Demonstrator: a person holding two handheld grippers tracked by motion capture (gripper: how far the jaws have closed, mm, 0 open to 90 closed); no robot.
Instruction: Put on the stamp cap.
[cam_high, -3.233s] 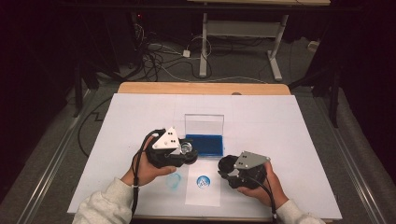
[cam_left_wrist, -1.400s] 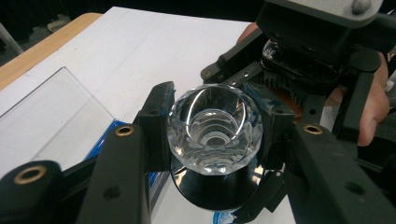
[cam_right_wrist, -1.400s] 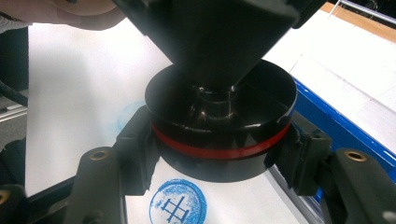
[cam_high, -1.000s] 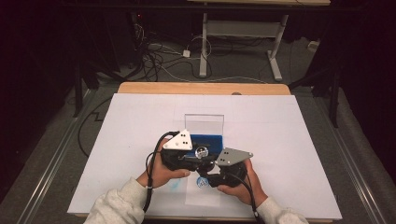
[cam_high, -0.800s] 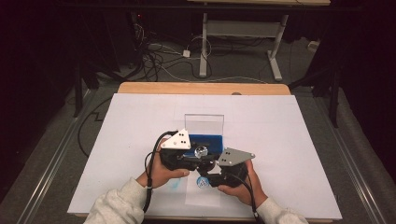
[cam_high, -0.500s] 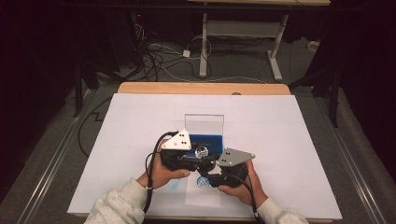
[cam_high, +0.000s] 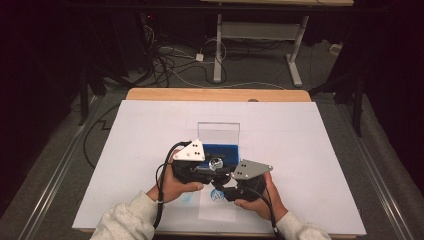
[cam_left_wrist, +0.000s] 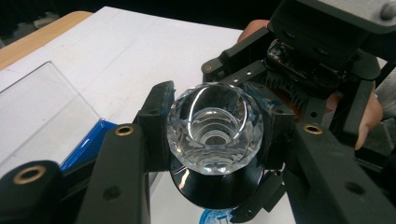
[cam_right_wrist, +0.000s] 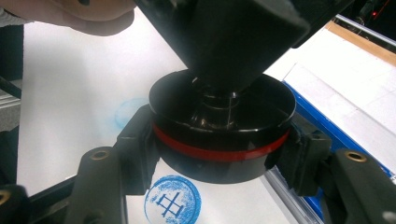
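High view puts both my grippers together near the counter's front edge, midway along it. My left gripper (cam_left_wrist: 212, 154) has its fingers closed on the faceted clear crystal knob (cam_left_wrist: 215, 133) of a stamp; my right gripper (cam_right_wrist: 219, 154) has its fingers clamped round the stamp's round black base with the red band (cam_right_wrist: 222, 135). Its axis stands roughly upright, knob up, stamping face down, just above the blue round print (cam_right_wrist: 173, 201) on the white paper sheet (cam_high: 150, 150). If my hands twist unevenly, I judge the glossy knob could slip, or the inked face could smear the print.

one stamp (cam_left_wrist: 215, 135), two blue prints (cam_right_wrist: 173, 201), one ink pad (cam_high: 220, 149)
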